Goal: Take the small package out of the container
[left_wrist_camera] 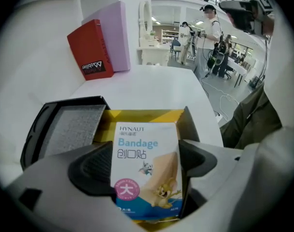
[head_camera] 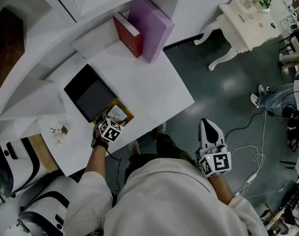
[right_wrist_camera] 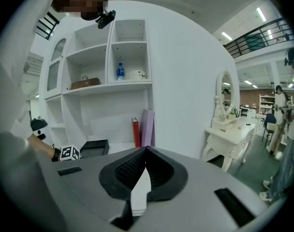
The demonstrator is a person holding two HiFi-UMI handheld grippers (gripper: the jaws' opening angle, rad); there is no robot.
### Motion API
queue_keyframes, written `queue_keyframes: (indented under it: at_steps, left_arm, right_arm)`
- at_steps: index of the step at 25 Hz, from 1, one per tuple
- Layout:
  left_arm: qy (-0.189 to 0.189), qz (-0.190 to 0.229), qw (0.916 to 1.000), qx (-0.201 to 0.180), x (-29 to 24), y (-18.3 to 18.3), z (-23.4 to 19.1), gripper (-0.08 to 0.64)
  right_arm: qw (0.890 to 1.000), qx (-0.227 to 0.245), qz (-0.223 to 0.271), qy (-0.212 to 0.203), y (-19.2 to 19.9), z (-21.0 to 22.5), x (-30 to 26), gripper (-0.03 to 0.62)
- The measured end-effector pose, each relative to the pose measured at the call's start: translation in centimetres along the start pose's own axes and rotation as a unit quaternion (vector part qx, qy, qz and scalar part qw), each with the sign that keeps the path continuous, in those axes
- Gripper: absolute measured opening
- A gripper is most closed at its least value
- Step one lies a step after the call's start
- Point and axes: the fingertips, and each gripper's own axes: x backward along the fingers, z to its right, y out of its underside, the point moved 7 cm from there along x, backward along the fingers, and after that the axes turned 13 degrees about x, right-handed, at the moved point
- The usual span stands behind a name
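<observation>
Small package shows in the head view as a pale card standing in the yellow container, which sits on the white worktop. The left hand-held gripper reaches into the container from the person's side, with its marker cube just short of the container's rim. A black lid lies against the container on its far left side. A red book and a purple box stand well beyond the container, by the wall. The right hand-held gripper hangs off the worktop over the floor, well to the right of the container.

In the left gripper view the package front reads "HYNAUT", "Bandage" and "创口贴", with "大" in a pink disc and a cartoon cat and mouse lower down. The package stands upright between the jaws, which press on its two side edges and hold it. Yellow container walls rise behind it and show beneath it, so its lower end is inside. The red book carries white print, too tilted to read surely.

In the right gripper view the jaws are closed together with nothing between them.
</observation>
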Motion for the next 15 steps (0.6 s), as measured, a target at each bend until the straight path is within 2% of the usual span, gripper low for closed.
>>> queue_keyframes:
  at_steps: [8, 15]
  left_arm:
    - [-0.028, 0.077, 0.9954, 0.050, 3.2, -0.7, -0.3, 0.425]
    - [-0.045, 0.133, 0.9882, 0.060, 6.9, -2.3, -0.5, 0.425]
  right_arm:
    - [1.000, 0.011, 0.015, -0.011, -1.3, -1.0, -0.3, 0.025]
    - [0.999, 0.020, 0.030, -0.026, -2.6, -2.4, -1.0, 0.025]
